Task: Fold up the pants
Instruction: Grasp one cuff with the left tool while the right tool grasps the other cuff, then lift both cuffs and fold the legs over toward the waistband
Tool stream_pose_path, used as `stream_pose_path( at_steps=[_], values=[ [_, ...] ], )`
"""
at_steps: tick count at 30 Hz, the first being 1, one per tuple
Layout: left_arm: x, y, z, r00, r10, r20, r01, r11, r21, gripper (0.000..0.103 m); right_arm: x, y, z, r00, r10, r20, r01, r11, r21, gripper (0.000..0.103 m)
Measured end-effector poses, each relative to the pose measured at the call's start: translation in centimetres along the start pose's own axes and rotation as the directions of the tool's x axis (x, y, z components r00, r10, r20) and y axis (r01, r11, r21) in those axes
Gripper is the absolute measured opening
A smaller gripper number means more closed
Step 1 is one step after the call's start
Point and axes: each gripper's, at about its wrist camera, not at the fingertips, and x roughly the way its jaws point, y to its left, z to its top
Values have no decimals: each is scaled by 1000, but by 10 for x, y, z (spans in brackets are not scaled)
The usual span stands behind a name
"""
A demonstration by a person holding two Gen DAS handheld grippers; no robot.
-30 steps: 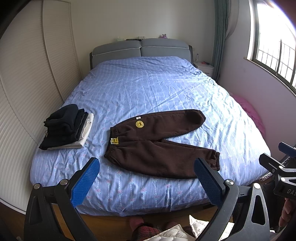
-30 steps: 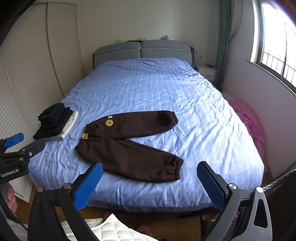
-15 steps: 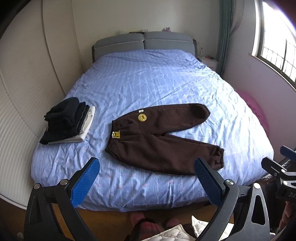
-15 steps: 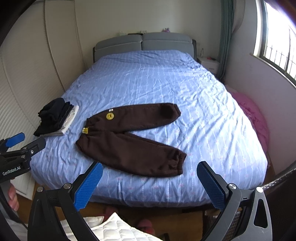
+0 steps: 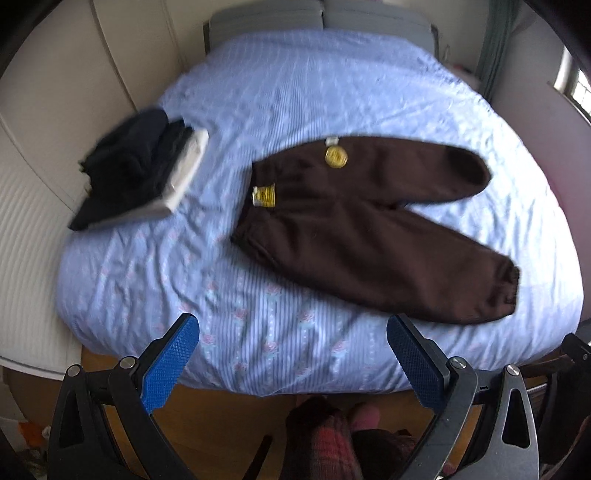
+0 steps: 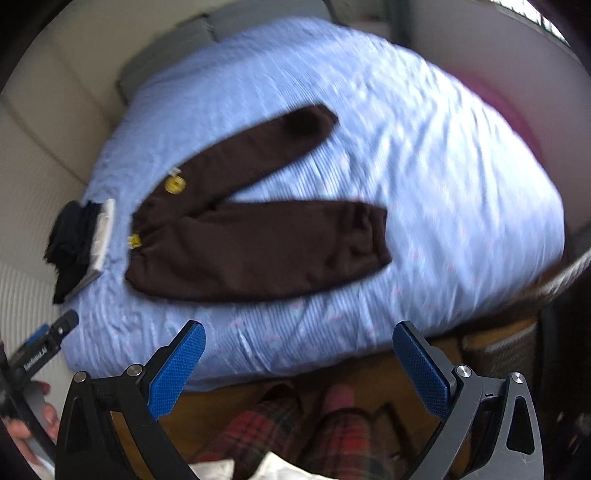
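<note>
A bed (image 5: 332,85) fills most of both views, covered by a light blue striped sheet (image 5: 258,317) printed with small pink flowers and lightly wrinkled. A grey padded headboard (image 5: 321,14) stands at its far end against a pale wall. On the near left part of the bed lies a stack of folded clothes (image 5: 136,173): dark garments on top of a white one. A cream wardrobe with ribbed doors (image 5: 26,206) runs along the left side. A green curtain (image 5: 493,44) hangs in the far right corner, beside a window (image 5: 574,83). Something pink (image 6: 517,114) lies past the bed's right edge. A wooden floor (image 5: 229,413) shows below the bed's foot, with red plaid trouser legs (image 6: 343,439) over it.
</note>
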Motion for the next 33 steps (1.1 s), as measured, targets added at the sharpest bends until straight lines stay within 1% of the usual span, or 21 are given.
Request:
stream_pose_path(
  at_steps=[3,5,6,8,9,11,13,16,18,19,20,21,22,23,24,25,26,27,29,30,33],
  values=[
    [44,3,5,999,-11,-32,11,1000,4,103,43,6,4,1000,-21,-22,22,999,26,102],
    [78,6,11,997,-33,-70,33,999,-1,103,71,6,8,999,-29,-41,31,998,54,97],
    [92,8,13,995,-48,-88,48,999,-10,103,86,5,11,998,-18,-52,22,997,79,96],
    [118,9,17,990,-69,-124,65,997,-34,103,112,-2,14,997,-22,-71,32,991,134,92],
    [134,12,20,986,-87,-145,80,995,-55,102,127,-5,17,996,-23,-83,37,985,167,91],
    [158,15,24,976,-118,-183,102,990,-96,99,147,-12,19,994,-15,-104,39,972,232,86],
    [181,16,30,965,-146,-217,121,985,-126,98,166,-18,21,993,-6,-121,41,957,287,85],
    [203,16,37,958,-171,-232,140,980,-143,98,189,-20,22,989,-24,-146,69,946,315,81],
    [219,13,40,948,-187,-258,151,977,-152,97,204,-22,23,986,-33,-164,86,940,330,80],
    [226,12,40,942,-199,-271,161,974,-156,93,211,-24,24,984,-30,-175,90,935,344,77],
    [233,11,41,933,-218,-287,175,970,-167,84,217,-25,24,982,-29,-186,95,930,356,75],
    [239,10,42,920,-252,-302,200,961,-192,80,222,-26,27,980,-26,-196,98,924,370,74],
    [244,11,43,908,-280,-311,219,951,-217,72,223,-25,30,979,-28,-202,103,923,371,68],
    [245,11,45,903,-290,-317,225,948,-227,64,221,-21,33,978,-36,-205,109,928,357,55],
    [245,11,49,897,-302,-324,233,944,-235,58,217,-16,39,977,-48,-207,116,937,330,47],
    [243,12,52,894,-308,-325,239,942,-235,46,210,-10,46,975,-77,-208,138,944,299,32],
    [239,13,57,893,-309,-328,241,943,-231,37,204,-6,51,974,-91,-207,149,948,282,17],
    [232,15,62,890,-319,-327,254,940,-226,34,193,-3,56,978,-81,-195,135,949,283,16],
    [216,15,72,894,-315,-320,270,946,-179,29,170,5,64,983,-75,-165,120,952,282,15],
    [202,16,78,898,-317,-304,284,947,-148,28,154,9,68,987,-69,-145,108,955,278,14],
    [167,19,92,901,-337,-272,319,942,-107,27,103,27,79,996,-42,-76,61,963,262,14]
  ],
)
